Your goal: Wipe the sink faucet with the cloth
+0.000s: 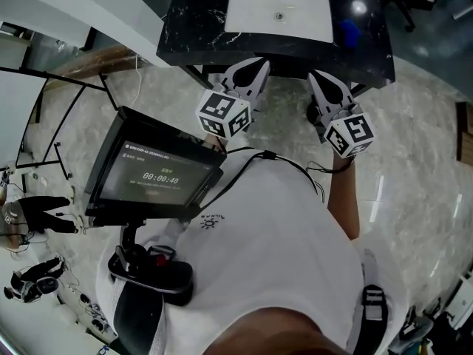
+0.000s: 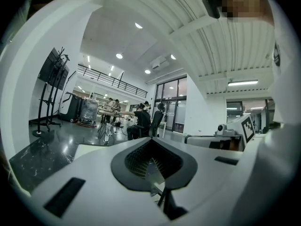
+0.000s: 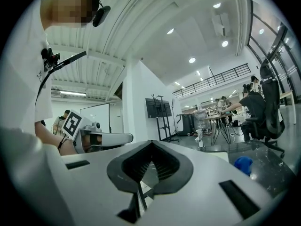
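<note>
Marble floor (image 1: 414,176), pale and veined, is filling most of the head view. A black marble counter (image 1: 192,21) is standing at the top of that view, and its dark glossy top is also showing low in the left gripper view (image 2: 37,159) and the right gripper view (image 3: 265,157). The person's white shirt (image 1: 266,250) is taking up the bottom, with a dark monitor (image 1: 155,172) sitting out in front of it on a stand, to the left. A white sink (image 1: 251,17) is sitting sunk into the counter. The left gripper (image 1: 255,65) and the right gripper (image 1: 319,78) are hanging side by side just short of the counter's near edge, both pointing level toward it and touching nothing. The left gripper's jaws (image 2: 153,166) are pressing together with nothing between them, and the right gripper's jaws (image 3: 149,166) are doing the same. A blue cloth (image 1: 348,31) is lying bunched on the counter just right of the sink, well apart from both grippers, and is showing as a blue lump in the right gripper view (image 3: 243,165). Faucet is not making itself out in any view.
</note>
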`<state>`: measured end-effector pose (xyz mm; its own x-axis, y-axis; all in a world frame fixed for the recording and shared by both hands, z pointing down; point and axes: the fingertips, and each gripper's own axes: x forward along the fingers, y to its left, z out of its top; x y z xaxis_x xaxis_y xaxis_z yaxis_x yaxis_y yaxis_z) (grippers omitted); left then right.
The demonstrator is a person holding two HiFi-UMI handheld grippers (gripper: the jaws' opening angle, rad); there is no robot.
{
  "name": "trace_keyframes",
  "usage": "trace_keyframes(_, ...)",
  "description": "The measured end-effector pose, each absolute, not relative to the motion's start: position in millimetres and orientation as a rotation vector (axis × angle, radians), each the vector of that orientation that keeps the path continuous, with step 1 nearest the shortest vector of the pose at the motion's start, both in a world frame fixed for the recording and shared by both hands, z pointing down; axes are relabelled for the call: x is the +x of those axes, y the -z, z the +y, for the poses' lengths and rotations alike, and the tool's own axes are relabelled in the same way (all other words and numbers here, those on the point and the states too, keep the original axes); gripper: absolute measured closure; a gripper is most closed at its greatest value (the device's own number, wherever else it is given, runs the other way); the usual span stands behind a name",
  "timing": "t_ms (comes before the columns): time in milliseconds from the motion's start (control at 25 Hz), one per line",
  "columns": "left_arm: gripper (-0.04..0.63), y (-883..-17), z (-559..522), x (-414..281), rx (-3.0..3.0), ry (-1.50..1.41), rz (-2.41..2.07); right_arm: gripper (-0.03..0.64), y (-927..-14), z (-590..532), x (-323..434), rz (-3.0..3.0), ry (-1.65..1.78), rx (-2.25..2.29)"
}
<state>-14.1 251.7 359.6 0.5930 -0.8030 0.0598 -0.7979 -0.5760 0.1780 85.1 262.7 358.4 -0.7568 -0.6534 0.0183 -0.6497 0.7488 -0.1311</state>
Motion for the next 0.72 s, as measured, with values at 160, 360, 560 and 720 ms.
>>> trace_keyframes(160, 0.594, -351.5, 255.1, -20.9, 2.656, 0.047, -1.317, 0.611, -355.5, 263.7, 81.3, 2.907, 0.190, -1.118)
trace_keyframes(360, 0.594, -348.1, 265.6, -39.1, 2.646, 0.061, -1.321, 0.612, -346.1, 271.4, 74.2, 2.906, 0.160, -1.136)
trace_keyframes(560, 0.594, -348.2, 268.6, -54.7, 2.630, 0.065, -1.335, 0.612, -342.1, 277.0, 72.1, 2.903, 0.153, -1.166)
trace_keyframes(720, 0.594, -347.0, 269.8, -56.7, 2.631, 0.064, -1.327, 0.611, -341.3, 279.8, 74.2, 2.901, 0.149, -1.189)
